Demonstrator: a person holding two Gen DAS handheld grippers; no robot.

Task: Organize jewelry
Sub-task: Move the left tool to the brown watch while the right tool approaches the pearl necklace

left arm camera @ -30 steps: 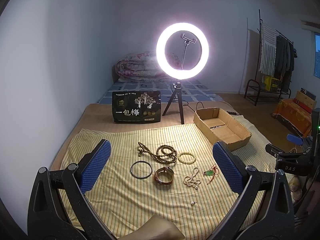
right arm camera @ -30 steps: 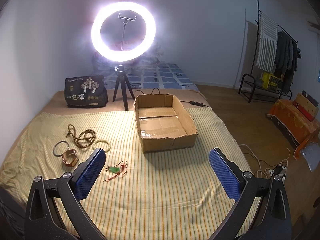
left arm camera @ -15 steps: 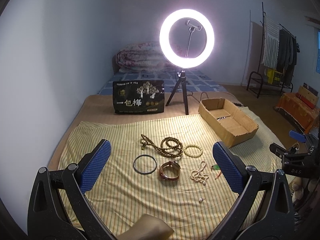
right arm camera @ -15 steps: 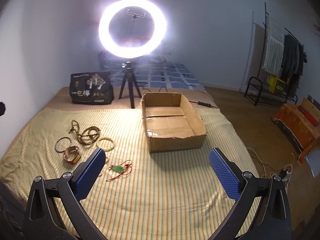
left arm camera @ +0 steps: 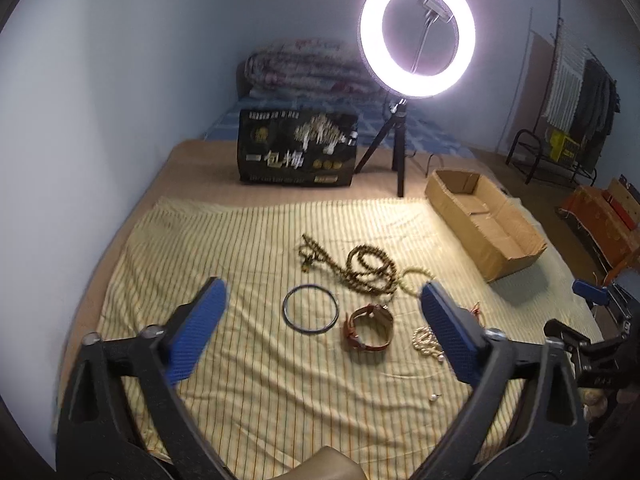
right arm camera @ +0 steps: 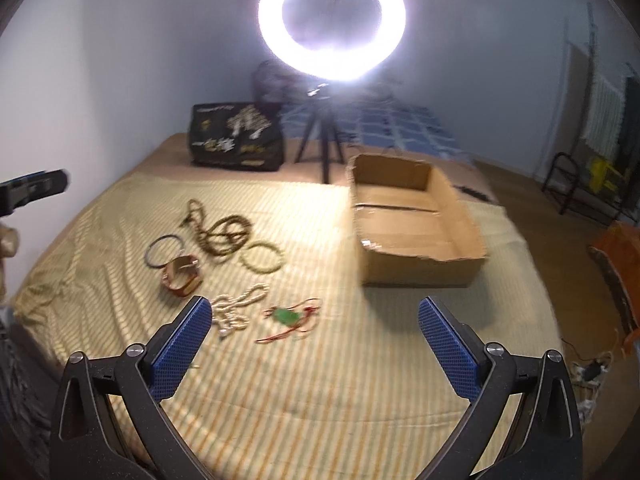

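Both cameras nearer striped cloth (left arm camera: pixel 248 240), round bangle (left arm camera: pixel 310 309), beaded necklace (right arm camera: pixel 224 236)

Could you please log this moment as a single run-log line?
left gripper: open, empty | right gripper: open, empty | jewelry: all on striped cloth | cardboard box: no jewelry visible inside

Jewelry left, box (right arm camera: pixel 416 232) right, on the sheet (left arm camera: pixel 248 392).
I see the bangle (left arm camera: pixel 310 309) left of the watch (left arm camera: pixel 368 327), beads (left arm camera: pixel 370 266) farther back, ring light (left arm camera: pixel 417 34) far behind.
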